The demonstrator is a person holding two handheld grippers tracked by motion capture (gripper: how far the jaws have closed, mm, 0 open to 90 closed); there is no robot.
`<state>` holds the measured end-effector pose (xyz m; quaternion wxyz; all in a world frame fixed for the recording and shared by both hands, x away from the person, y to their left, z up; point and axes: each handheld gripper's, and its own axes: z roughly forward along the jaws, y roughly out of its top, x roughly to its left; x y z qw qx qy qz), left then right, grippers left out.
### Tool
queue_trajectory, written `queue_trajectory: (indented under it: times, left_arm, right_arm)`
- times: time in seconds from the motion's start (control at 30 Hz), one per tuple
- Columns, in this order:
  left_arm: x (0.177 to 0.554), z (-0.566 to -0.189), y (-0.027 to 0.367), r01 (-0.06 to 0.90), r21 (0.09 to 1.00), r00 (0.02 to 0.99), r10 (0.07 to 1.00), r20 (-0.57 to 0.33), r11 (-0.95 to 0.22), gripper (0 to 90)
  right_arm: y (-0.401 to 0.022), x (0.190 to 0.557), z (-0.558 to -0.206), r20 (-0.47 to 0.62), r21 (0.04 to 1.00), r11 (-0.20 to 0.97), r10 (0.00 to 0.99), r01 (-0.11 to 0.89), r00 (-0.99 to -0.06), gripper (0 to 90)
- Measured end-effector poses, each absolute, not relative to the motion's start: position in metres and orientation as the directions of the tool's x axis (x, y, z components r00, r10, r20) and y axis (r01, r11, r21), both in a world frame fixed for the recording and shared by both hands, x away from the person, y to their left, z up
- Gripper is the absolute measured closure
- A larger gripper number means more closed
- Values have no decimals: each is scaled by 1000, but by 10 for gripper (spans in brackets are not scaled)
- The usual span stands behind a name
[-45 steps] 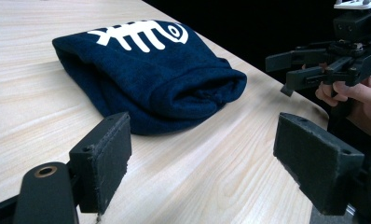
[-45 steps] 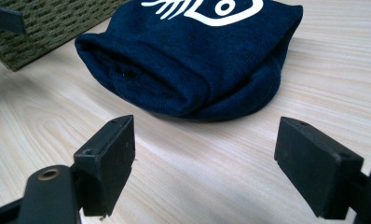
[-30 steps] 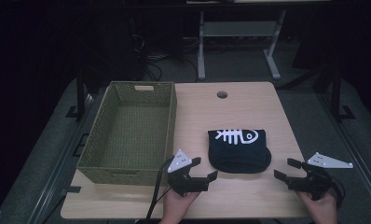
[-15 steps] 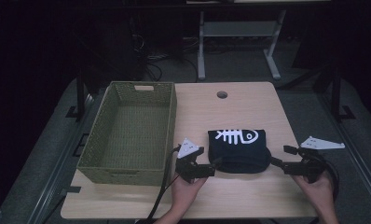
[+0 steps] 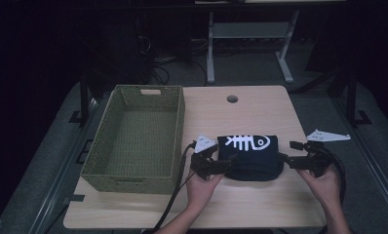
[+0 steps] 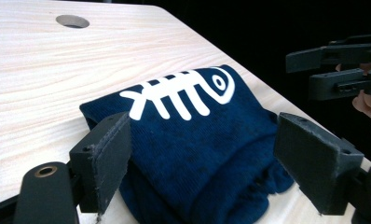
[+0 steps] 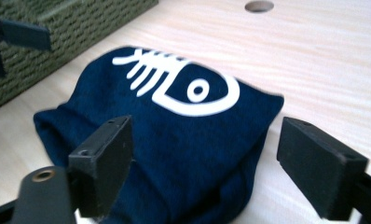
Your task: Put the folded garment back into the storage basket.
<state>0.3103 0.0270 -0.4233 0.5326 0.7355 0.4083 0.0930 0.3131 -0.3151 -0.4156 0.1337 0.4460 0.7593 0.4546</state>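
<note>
A folded navy cloth [image 5: 250, 157] with a white fish-skeleton print lies flat on the desk [image 5: 245, 109], toward its near edge and just right of centre. A green woven basket [image 5: 138, 139] stands on the desk's left part, near the cloth but apart from it. A round cable hole [image 5: 232, 99] sits in the desk surface beyond the cloth.

Left tongs [image 5: 217, 163]: positioned at the cloth's left end. In the left gripper view the left tongs [image 6: 202, 158] stand wide apart, the cloth [image 6: 197, 140] lying between the two jaws; the left-hand pad [image 6: 110, 158] appears to brush the cloth's edge, though contact cannot be confirmed at this angle. The other jaw stands clear of the fabric. Nothing is clamped.

Right tongs [image 5: 290, 153]: positioned at the cloth's right end, close beside it. In the right gripper view the right tongs [image 7: 204, 161] are likewise spread wide, with the cloth [image 7: 174, 135] between and ahead of the jaws. Neither jaw is pressed into the fabric. The basket's wall [image 7: 58, 32] shows at upper left in that view.

Both of the person's hands, the left hand [image 5: 202, 187] and the right hand [image 5: 323, 187], come in from the near edge of the desk. Cables trail from each of the two tongs toward the person.
</note>
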Motion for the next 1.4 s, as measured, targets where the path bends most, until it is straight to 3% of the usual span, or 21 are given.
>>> queue_trajectory:
  times: [0.23,0.47,0.77,1.03,1.27,1.4]
  left_arm:
    - [329,-439,26,593,802,568,743,-354,-70,185]
    - [340,-456,25,672,738,511,760,-402,-61,186]
    - [349,-471,22,728,684,471,755,-457,-41,205]
    - [353,-477,20,762,647,456,728,-512,-22,315]
    - [353,-478,18,760,649,467,719,-515,-28,383]
    - [355,-479,18,771,637,461,699,-547,-9,485]
  right_arm:
    - [-318,331,-433,274,773,138,808,620,-521,218]
    - [-317,340,-447,277,740,150,820,655,-501,242]
    - [-316,342,-463,301,724,137,819,676,-489,347]
    - [-309,344,-469,307,691,154,822,707,-479,472]
    - [-313,344,-471,339,680,121,823,723,-456,518]
    - [-311,345,-473,344,672,113,828,732,-443,573]
